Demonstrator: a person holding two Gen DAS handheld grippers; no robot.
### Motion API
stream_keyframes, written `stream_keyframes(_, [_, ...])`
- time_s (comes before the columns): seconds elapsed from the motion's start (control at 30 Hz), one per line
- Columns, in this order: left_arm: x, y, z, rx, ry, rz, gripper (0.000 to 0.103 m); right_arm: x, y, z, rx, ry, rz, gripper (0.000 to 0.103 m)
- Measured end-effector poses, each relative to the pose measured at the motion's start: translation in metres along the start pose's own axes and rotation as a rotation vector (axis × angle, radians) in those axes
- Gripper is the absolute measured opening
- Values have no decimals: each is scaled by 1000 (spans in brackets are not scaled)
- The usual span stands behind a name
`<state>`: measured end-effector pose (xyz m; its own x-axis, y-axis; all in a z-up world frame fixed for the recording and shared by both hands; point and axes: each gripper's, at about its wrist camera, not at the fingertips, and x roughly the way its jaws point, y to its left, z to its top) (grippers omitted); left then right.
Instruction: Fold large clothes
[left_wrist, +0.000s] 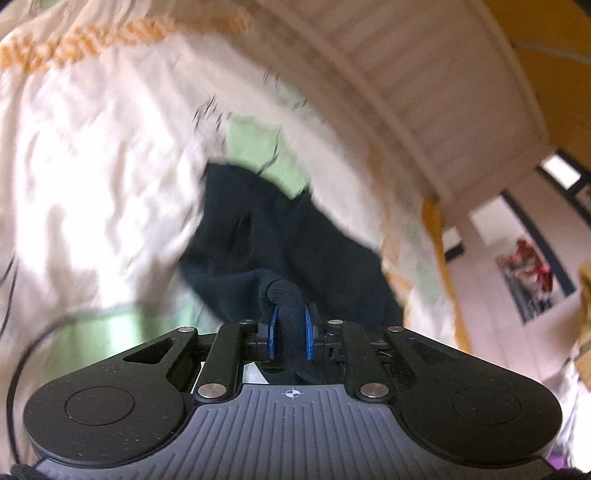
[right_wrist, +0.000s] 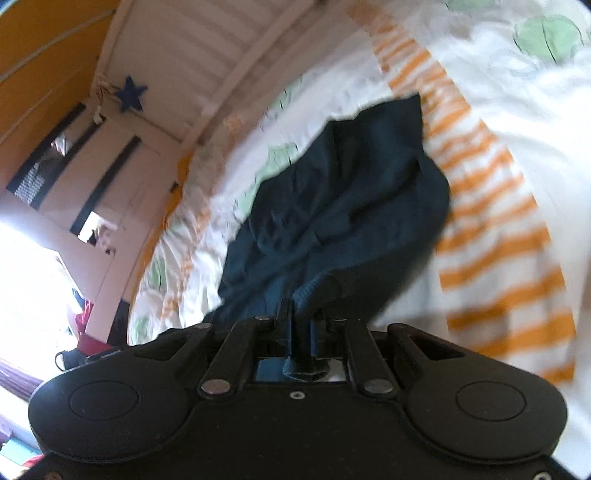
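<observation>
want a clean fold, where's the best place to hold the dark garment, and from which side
By its thick ribbed edge, one bunch per gripper, coming in from the near side. That is how the dark garment is held now: the left gripper and right gripper have their jaws shut on the band, the rest trailing onto the bedspread.

A garment (right_wrist: 332, 206) lies on a bed cover (right_wrist: 498, 184) at frame centre, a slatted bed frame (right_wrist: 207, 55) behind it at upper left, each gripper's fingers at bottom centre.
</observation>
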<state>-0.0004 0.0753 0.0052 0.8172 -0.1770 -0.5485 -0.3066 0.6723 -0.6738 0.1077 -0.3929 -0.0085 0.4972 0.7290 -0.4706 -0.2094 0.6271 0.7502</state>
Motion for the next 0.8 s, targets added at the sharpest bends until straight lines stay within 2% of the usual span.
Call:
stream_keyframes(0.2, [36,-21,44,10,-90,-37,14,22,17,48,-32,-109,19,17])
stream_keyframes(0.37, [76,-23,77,0,-126,-18,14,59,11,93,-19,-184,2,17])
stream_keyframes(0.47, [105,-19,88,20,-134,31,14,83,0,119,-23,-210,-31,17])
stream_keyframes(0.67, [152,-1,98,46,-100,129,16,136,-23,150,-30,-186,-142,17])
stream_keyframes(0.73, [164,9,99,18,-93,129,18,149,-32,153,-28,-173,-176,18])
stream_keyframes(0.8, [169,16,101,-22,-86,104,26,158,-43,153,-2,-171,-188,19])
